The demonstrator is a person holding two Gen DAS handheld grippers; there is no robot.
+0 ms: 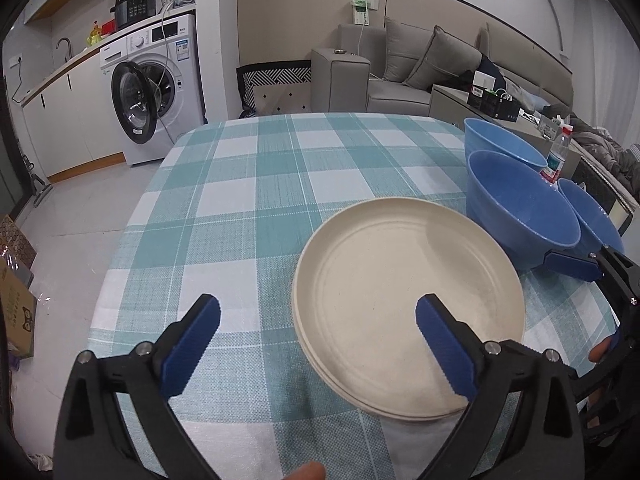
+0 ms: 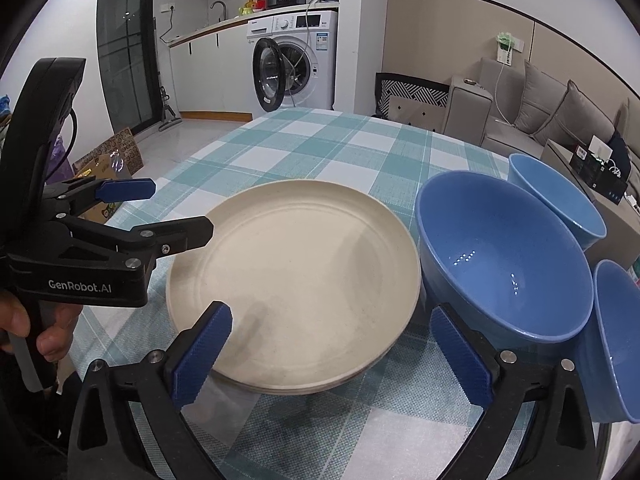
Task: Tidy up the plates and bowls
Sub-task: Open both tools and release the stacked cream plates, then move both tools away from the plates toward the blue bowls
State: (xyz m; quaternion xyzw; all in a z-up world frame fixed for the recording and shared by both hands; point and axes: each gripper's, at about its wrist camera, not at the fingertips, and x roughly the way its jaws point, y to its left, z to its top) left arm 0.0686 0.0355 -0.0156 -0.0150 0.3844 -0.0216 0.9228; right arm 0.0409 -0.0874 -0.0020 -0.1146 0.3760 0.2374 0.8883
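Living room with kitchenette; desk [image 1: 256, 200] under a teal check cloth.

Nearest: my left tool [image 1: 318, 344], jaws spread wide, gripping nothing, its right finger above the plates' near rim. My right tool [image 2: 332, 354], jaws likewise spread and empty, hovers over the gap between plates and bowl.

Next: plates [image 2: 294, 276], cream, stacked; at least two rims show.

Beside them, to the right: large bowl [image 2: 504, 256], blue, close against the stack. Second bowl [image 2: 618, 340] at right, third bowl [image 2: 556, 196] behind.

Far: washer [image 2: 298, 60], sofa [image 1: 420, 68].

Status, by my reckoning: plates gathered; the bowls sit separately, nesting left to do.
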